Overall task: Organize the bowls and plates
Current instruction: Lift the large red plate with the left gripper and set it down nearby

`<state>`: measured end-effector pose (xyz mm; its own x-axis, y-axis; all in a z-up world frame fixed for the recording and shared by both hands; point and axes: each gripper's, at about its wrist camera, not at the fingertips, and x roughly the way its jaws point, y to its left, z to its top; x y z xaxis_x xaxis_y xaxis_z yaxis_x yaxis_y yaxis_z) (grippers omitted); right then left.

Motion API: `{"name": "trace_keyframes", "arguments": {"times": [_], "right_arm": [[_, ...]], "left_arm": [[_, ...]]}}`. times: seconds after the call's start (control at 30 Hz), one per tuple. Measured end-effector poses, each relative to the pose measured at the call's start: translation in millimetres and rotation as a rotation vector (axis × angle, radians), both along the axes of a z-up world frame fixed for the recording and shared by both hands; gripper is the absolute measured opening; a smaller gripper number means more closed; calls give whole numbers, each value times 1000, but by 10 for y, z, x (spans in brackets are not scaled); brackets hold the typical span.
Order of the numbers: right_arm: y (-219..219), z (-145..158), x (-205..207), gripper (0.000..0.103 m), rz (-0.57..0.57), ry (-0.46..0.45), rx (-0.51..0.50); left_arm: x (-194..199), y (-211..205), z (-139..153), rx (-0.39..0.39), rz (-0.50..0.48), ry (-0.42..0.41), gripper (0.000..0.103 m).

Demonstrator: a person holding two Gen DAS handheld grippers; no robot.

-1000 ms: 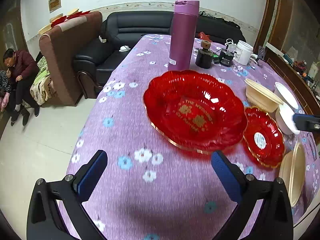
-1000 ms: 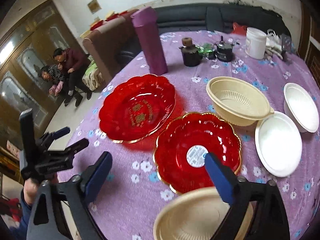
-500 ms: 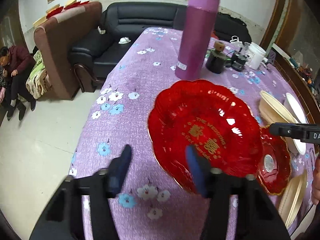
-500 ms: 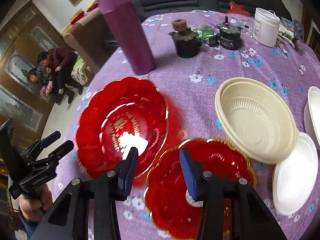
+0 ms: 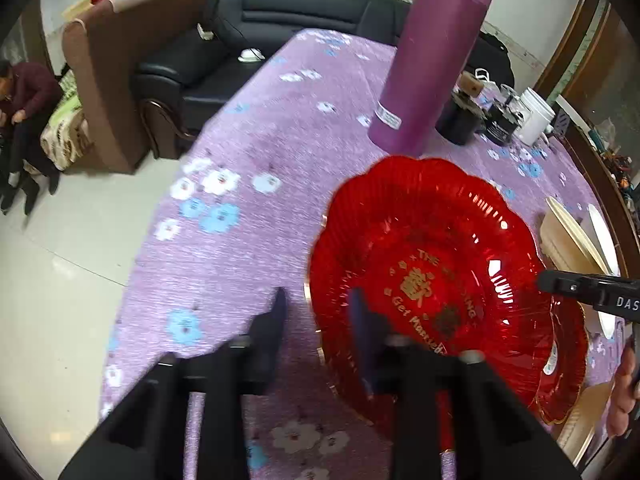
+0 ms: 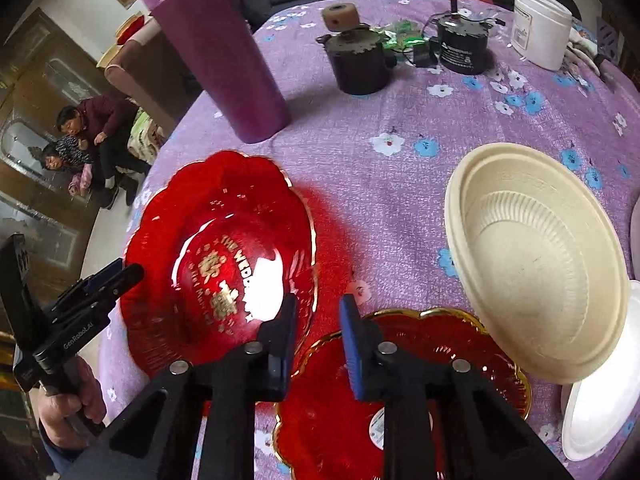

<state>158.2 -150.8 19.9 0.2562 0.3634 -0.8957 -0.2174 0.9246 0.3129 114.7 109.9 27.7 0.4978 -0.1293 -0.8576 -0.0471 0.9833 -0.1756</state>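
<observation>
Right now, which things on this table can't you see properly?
- Small red plate: near part hidden by the right hand-held gripper, right wrist view.
- White plate: cut off by the frame edge, right wrist view.
- Big red plate: near rim blurred behind the left hand-held gripper, left wrist view.

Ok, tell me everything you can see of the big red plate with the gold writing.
The big red plate looks like translucent red plastic, with a scalloped, gold-edged rim and ribbed walls. Gold characters and English lettering sit in its centre. It lies upright on the purple floral tablecloth, in front of the purple flask. Its right edge seems to overlap the smaller red plate. The left gripper straddles its near-left rim; the right gripper straddles the right rim. Contact is unclear.
</observation>
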Motion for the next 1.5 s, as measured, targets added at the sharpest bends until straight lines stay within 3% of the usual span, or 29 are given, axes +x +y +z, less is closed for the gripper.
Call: {"name": "trace_keyframes", "arguments": {"times": [0.13,0.43,0.8,0.97,1.37,1.5], "right_arm": [[26,-50,10,11,-1,7,14],[48,-46,-99,10,15,8,30],[148,21,-556,11,84,15,92],[204,26,-839,11,116,21,115],[432,-148,-1275,13,201,57,139],[443,-157,-1309,14,195,52,145]], "left_arm": [[-9,-66,-22,17,-14,-2,15],[-174,-20,20,25,-9,-9,15],[-804,113,199,48,9,-41,16],[-1192,145,230,54,15,-57,22],[-1632,308,47,26,63,-26,24],[-1698,341,109,8,68,-52,41]]}}
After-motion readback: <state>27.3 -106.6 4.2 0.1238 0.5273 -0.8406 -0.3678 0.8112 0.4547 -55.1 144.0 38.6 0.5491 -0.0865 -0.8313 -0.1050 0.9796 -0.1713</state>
